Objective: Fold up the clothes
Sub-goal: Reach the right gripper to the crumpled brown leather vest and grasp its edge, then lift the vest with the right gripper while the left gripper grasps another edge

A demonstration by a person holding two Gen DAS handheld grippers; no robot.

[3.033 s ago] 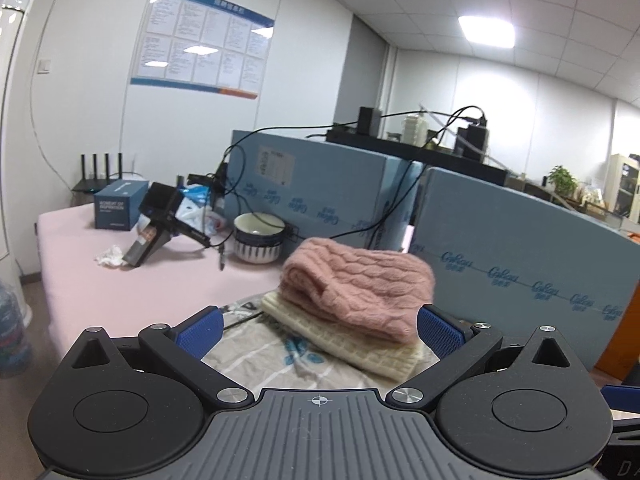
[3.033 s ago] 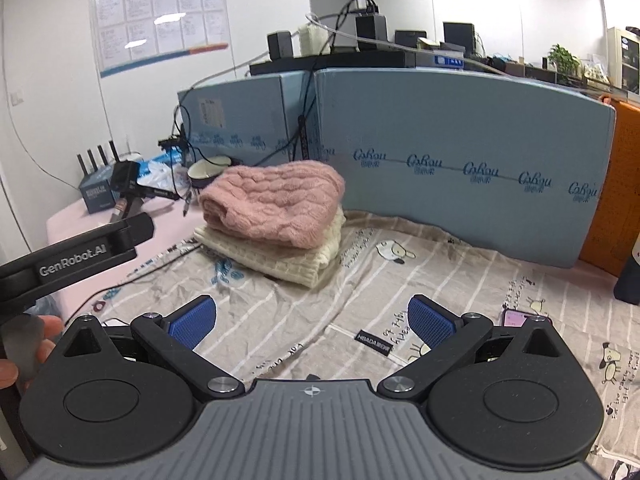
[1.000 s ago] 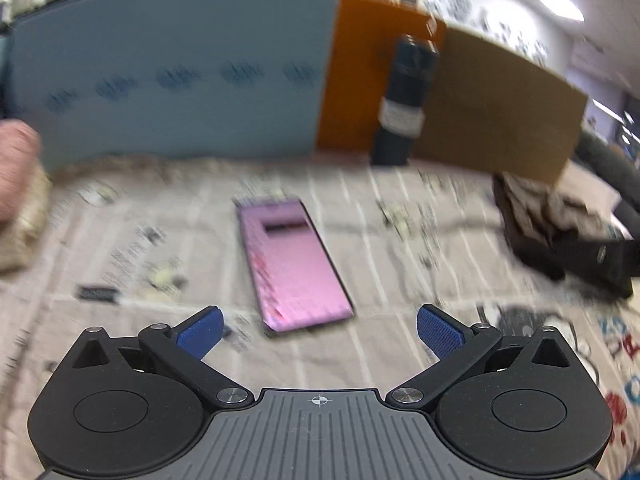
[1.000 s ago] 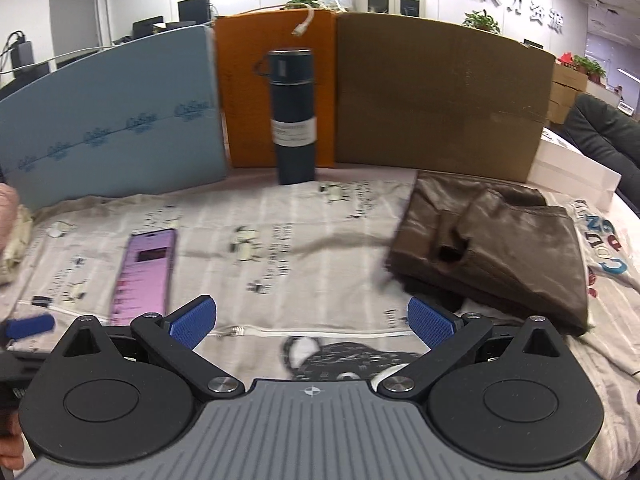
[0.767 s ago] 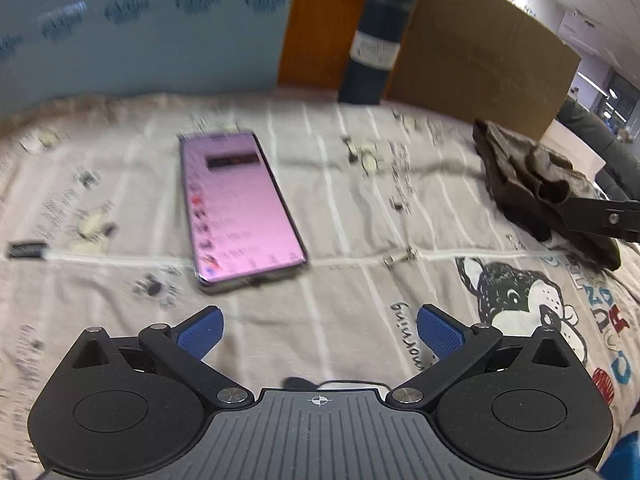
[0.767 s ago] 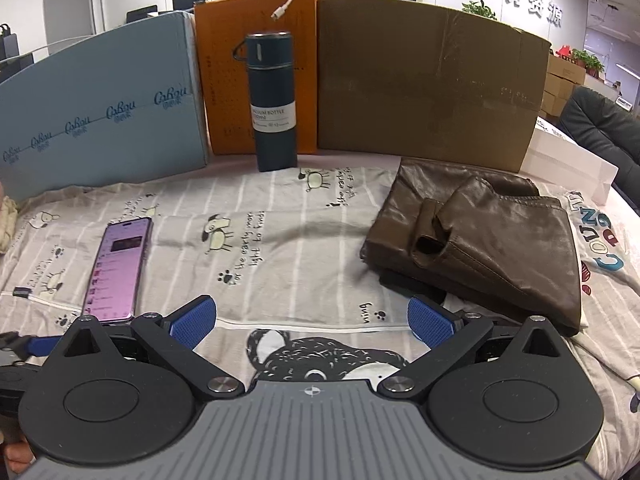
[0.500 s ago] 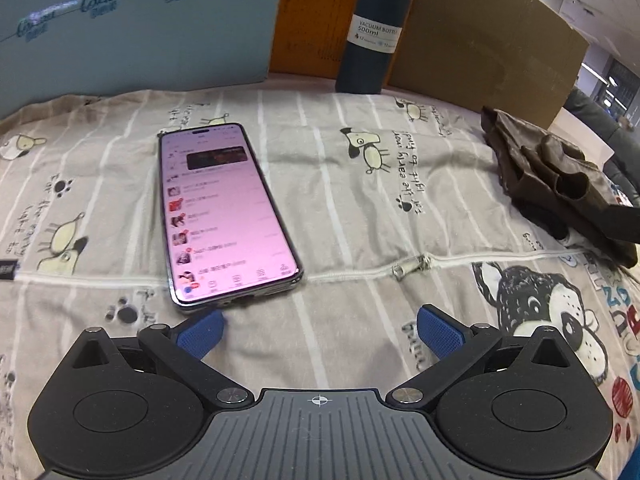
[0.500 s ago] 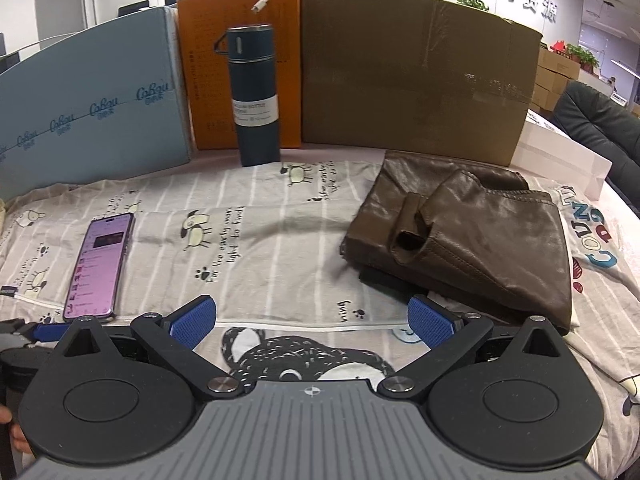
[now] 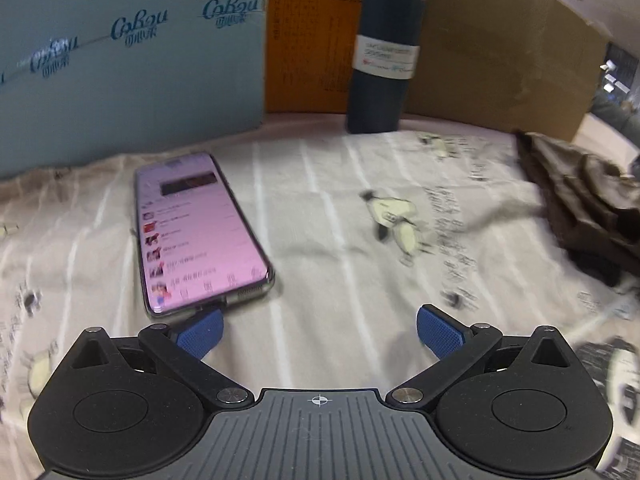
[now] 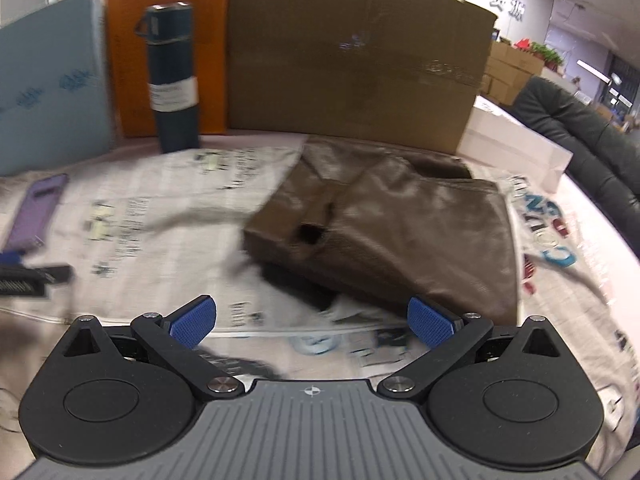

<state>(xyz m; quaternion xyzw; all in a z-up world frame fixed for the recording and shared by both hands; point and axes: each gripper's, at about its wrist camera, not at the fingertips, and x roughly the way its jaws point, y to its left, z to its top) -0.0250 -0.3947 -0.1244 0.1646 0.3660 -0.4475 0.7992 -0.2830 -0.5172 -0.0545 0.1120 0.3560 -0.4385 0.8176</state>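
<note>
A brown leather garment [image 10: 392, 232] lies loosely folded on the printed sheet [image 10: 168, 208], right of centre in the right wrist view; its edge shows as the brown garment [image 9: 588, 208] at the far right of the left wrist view. My right gripper [image 10: 312, 322] is open, low over the sheet just short of the garment's near edge. My left gripper [image 9: 319, 332] is open above the sheet, its left fingertip beside the near end of a phone [image 9: 196, 228]. The left gripper's tip [image 10: 16, 270] shows at the left edge of the right wrist view.
A lit phone [image 10: 34, 208] lies on the sheet at left. A dark blue vacuum bottle [image 9: 382, 52] stands at the back, in front of blue [image 9: 120, 64], orange [image 9: 312, 32] and brown cardboard [image 10: 352, 52] panels. White boxes [image 10: 516, 148] and a dark chair [image 10: 580, 140] stand at right.
Both grippers moved forward and lower over the sheet. The left one closed in on the phone's near end; the right one came nearer to the brown garment. Both stay open.
</note>
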